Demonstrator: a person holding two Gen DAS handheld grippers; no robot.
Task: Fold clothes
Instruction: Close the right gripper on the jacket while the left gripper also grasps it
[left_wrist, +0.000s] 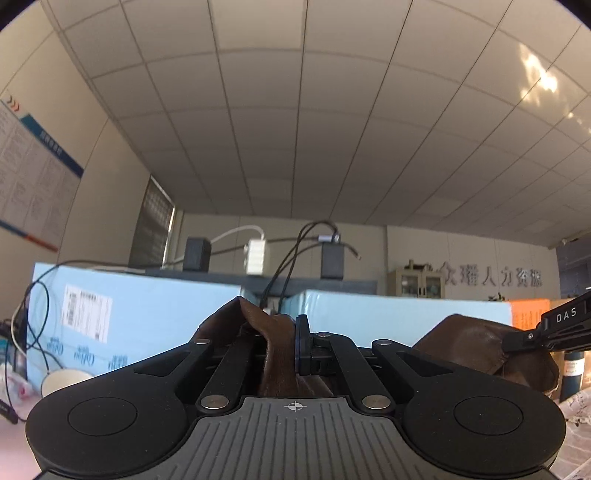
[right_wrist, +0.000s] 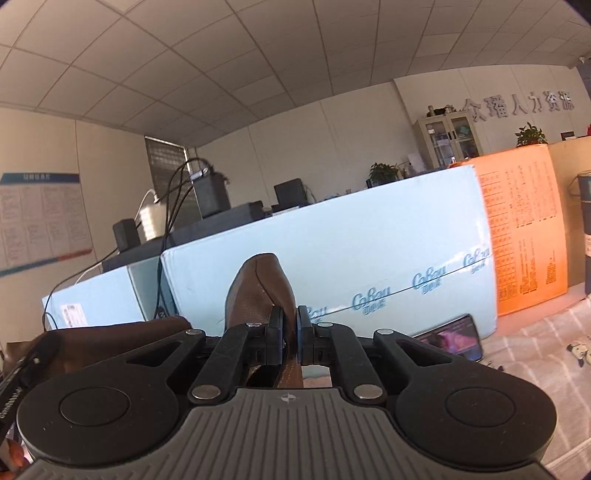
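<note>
**Both tongs pinch the brown garment**

Your left tongs (left_wrist: 286, 347) are pressed together on a fold of the brown garment (left_wrist: 275, 350), which rises between the fingers. Your right tongs (right_wrist: 290, 332) pinch another bunch of it, standing up above the pads. Beyond, a phone (right_wrist: 452, 338) lies on the checked cloth (right_wrist: 535, 354), against light blue boxes (right_wrist: 332, 258). Ceiling tiles (left_wrist: 295, 110) fill the top.

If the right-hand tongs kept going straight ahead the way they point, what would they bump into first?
Probably the pale blue box standing behind the brown cloth that the right tongs are pinching. How far off the box is cannot be judged here.
</note>
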